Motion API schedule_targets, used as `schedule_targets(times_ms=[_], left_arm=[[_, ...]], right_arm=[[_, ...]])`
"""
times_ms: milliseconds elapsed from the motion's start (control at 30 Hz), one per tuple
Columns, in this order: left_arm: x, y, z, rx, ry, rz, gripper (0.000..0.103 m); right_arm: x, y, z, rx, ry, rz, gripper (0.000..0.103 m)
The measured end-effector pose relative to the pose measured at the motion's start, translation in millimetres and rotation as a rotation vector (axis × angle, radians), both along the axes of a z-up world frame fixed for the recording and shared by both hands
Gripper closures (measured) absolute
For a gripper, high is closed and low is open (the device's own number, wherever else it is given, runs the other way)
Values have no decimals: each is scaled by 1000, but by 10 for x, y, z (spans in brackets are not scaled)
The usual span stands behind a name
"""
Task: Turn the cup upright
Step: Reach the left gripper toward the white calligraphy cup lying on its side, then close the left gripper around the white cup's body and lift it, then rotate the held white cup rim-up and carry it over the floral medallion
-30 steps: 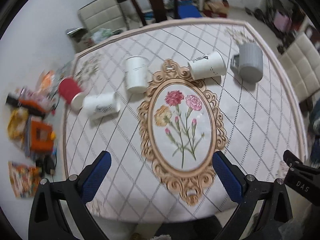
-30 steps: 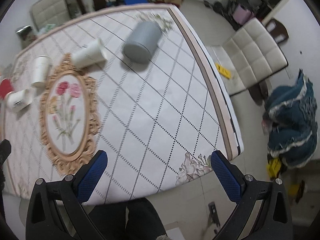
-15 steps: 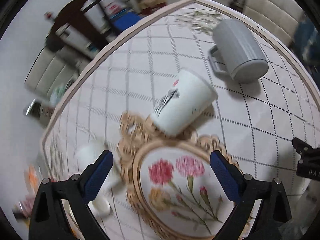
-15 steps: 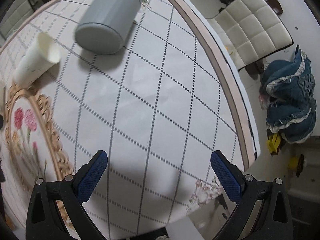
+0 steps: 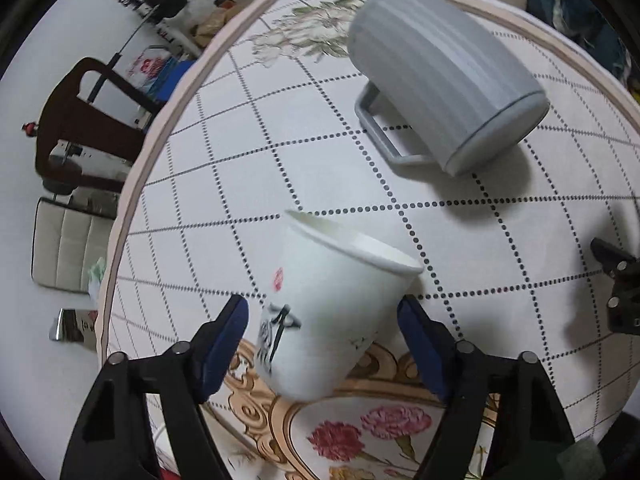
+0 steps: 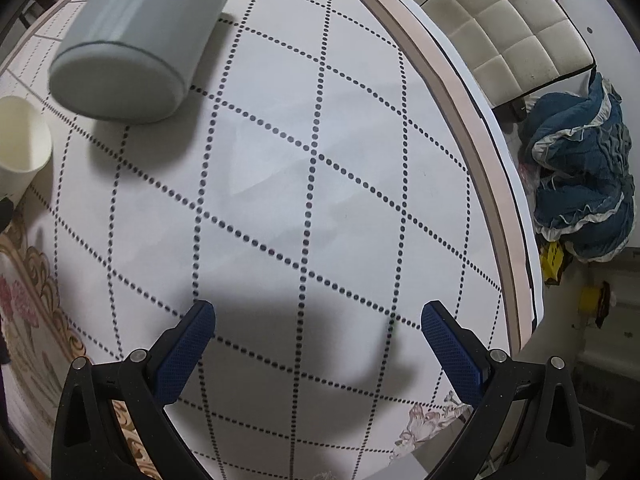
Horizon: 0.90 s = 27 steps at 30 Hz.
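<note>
A white paper cup [image 5: 332,308] with black writing lies on its side on the table, its mouth pointing away from me. My left gripper [image 5: 324,320] is open with its blue pads on either side of the cup's body, close to it. The cup's open mouth also shows in the right wrist view [image 6: 20,140]. A grey ribbed mug [image 5: 444,80] with a handle lies on its side beyond it, also seen in the right wrist view [image 6: 136,36]. My right gripper [image 6: 316,324] is open and empty, low over bare tablecloth.
The table [image 6: 320,184] has a white dotted-diamond cloth with a gold-framed flower print [image 5: 372,432]. Its right edge [image 6: 468,120] is close, with a padded chair [image 6: 516,28] and blue cloth [image 6: 584,176] beyond. A dark wooden chair [image 5: 88,120] stands past the far edge.
My left gripper has moved forward and down to the white cup, which now sits between its pads. My right gripper has moved lower and forward, nearer the grey mug.
</note>
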<state>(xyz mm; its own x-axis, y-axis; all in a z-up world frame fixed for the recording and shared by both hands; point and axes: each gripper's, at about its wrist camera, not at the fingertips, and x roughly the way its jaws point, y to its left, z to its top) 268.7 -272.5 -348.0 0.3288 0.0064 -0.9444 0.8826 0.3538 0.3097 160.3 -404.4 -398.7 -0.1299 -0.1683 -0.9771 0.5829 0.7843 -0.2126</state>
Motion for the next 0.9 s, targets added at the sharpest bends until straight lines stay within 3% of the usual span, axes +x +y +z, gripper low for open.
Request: schedule_targets(times_ms=[167,400,633,900], left_arm=[[-22,-55,-85,19,-8,-49,37],[-52,-59,-41,-3,-26,-53,39],[-32,82,145,-44,-18,31,39],[-205,431,466,-77,0,200,39]], right_arm=[[5,-71,-26,-7,6,-9,0],[-38,-120,-23,-20,18,-17,0],[-109,-44,127,-45,11,-15,0],[-195,133,304,-56,-5,32,0]])
